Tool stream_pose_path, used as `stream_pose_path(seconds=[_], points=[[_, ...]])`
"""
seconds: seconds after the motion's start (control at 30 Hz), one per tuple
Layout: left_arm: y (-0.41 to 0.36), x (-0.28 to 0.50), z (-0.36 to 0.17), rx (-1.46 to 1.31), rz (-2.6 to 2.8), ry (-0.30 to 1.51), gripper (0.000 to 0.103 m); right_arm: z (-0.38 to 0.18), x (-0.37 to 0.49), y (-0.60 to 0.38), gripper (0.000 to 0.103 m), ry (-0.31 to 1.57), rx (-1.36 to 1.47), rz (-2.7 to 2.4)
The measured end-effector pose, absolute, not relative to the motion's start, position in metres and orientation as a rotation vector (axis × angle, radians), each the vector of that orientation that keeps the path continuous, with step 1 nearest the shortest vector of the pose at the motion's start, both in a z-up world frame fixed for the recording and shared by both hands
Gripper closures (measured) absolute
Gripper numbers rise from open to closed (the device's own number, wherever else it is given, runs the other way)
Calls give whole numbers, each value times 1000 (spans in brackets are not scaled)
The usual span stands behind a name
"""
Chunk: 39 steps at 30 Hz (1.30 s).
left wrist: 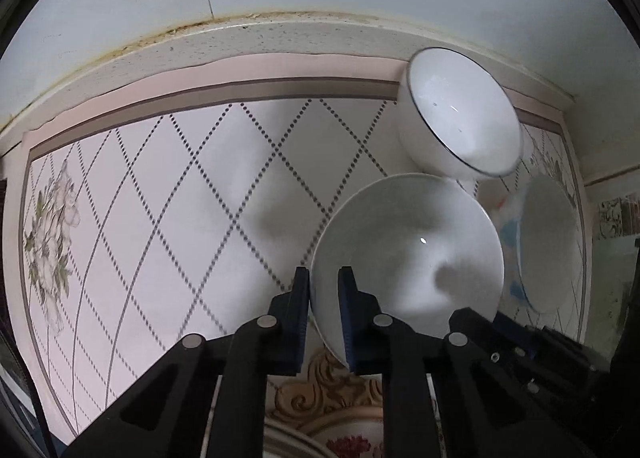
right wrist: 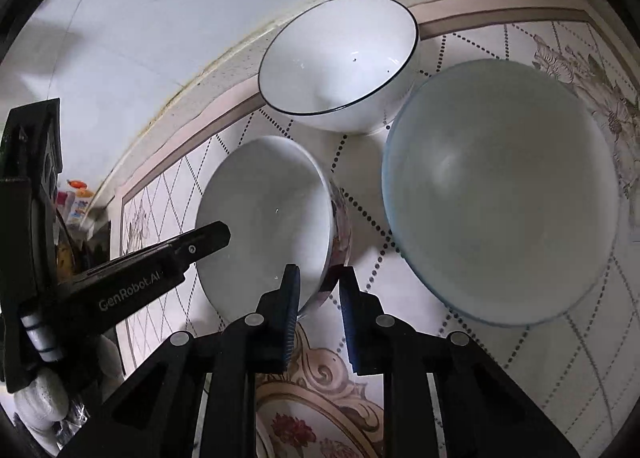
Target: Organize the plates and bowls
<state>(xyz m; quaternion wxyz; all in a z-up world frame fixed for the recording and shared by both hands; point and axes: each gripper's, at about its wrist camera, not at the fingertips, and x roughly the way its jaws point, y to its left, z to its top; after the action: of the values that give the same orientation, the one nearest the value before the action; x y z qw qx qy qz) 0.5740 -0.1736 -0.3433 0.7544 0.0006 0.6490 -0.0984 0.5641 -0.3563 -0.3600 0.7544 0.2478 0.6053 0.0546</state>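
Three bowls stand on the patterned tabletop. A white bowl with floral outside (left wrist: 408, 250) (right wrist: 264, 222) has both grippers at its rim. My left gripper (left wrist: 324, 278) straddles its left rim, jaws close around the wall. My right gripper (right wrist: 318, 278) straddles its right rim, jaws close around the wall. A white bowl with a thin black rim (left wrist: 460, 114) (right wrist: 340, 58) stands behind it. A wider pale bowl with a blue rim (left wrist: 548, 246) (right wrist: 500, 190) stands to its right. The left gripper's body also shows in the right wrist view (right wrist: 140, 278).
The tabletop (left wrist: 180, 198) (right wrist: 540, 358) has a dotted diamond pattern, flower prints and a pink border. A speckled ledge (left wrist: 280, 38) and a white wall run along the back. Cluttered small items (right wrist: 76, 198) lie at the far left.
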Motion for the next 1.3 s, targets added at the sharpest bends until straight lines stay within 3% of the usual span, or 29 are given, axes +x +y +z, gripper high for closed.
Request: stream_pose_path(seconds=[0.43, 0.83, 1.3], points=[[-200, 453, -304, 16, -293, 1384, 91, -325, 466, -380, 81, 1338, 535, 174], [-239, 408, -322, 97, -377, 1449, 91, -340, 388, -423, 81, 1384, 600, 121], [-257, 399, -346, 169, -369, 1475, 91, -362, 372, -433, 81, 1434, 621, 115]])
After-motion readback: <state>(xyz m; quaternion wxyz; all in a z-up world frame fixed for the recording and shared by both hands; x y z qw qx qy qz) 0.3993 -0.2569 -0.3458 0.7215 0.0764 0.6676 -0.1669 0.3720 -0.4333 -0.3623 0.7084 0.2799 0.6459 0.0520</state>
